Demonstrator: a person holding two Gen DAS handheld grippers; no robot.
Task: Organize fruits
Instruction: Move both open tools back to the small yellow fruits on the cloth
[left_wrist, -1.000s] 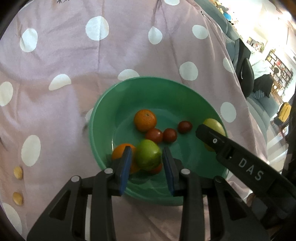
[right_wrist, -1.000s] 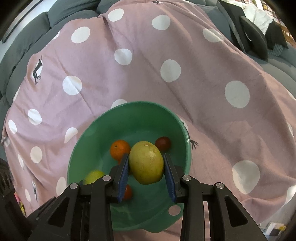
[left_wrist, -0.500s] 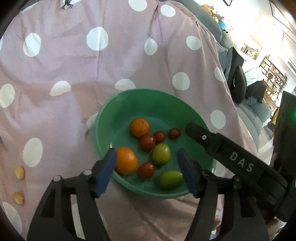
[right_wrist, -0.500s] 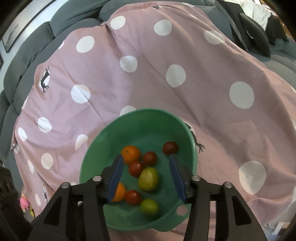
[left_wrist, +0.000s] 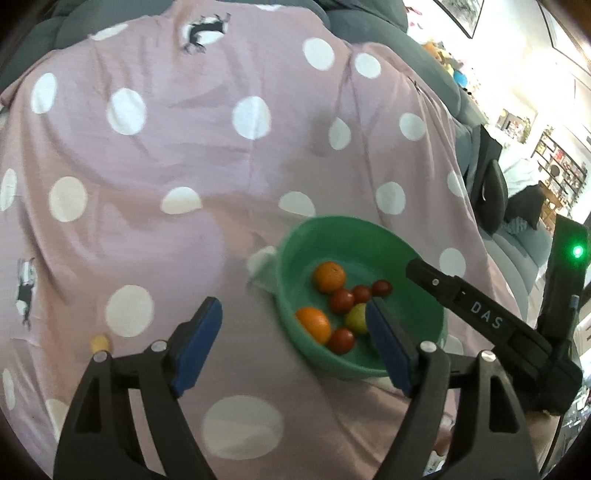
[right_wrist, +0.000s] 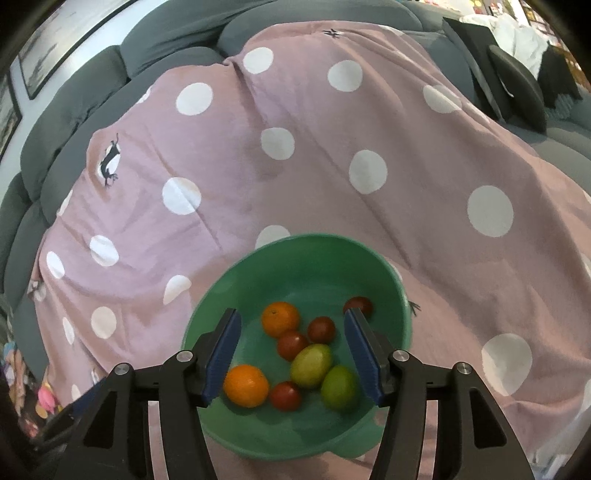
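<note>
Here the pink dotted cloth (left_wrist: 192, 155) covers the whole surface, with a grey sofa (right_wrist: 110, 74) behind it at the far edge. At the near left, in the left wrist view, a small yellowish piece (left_wrist: 99, 342) lies on the cloth, too blurred to name.

The left gripper (left_wrist: 293, 341) hangs over bare cloth just left of the bowl (left_wrist: 373, 229). Its jaws stand wide apart and are opening, with nothing between the pads but cloth and the bowl's near left rim. Its right finger (left_wrist: 388, 347) crosses in front of the bowl and hides part of the fruit.

The green bowl sits on the cloth to the right of centre in that view. Seen from the right wrist, the bowl (right_wrist: 303, 247) holds all the fruit. From left to right: one orange (right_wrist: 245, 385) at the near left, another orange (right_wrist: 280, 318) farther back, a tomato (right_wrist: 285, 396) at the near middle, two tomatoes (right_wrist: 292, 344) touching in the centre, a yellow-green mango (right_wrist: 311, 364) beside them, a greener mango (right_wrist: 339, 387) just right of it and touching it, and one more tomato (right_wrist: 358, 304) at the far right, partly behind a finger.

The right gripper (right_wrist: 291, 354) hovers above the bowl, jaws apart and opening. The fruit lies below and between the pads; neither pad presses on any of it.

In the left wrist view the right gripper (left_wrist: 480, 317) shows as a black bar marked DAS reaching over the bowl's right rim.
</note>
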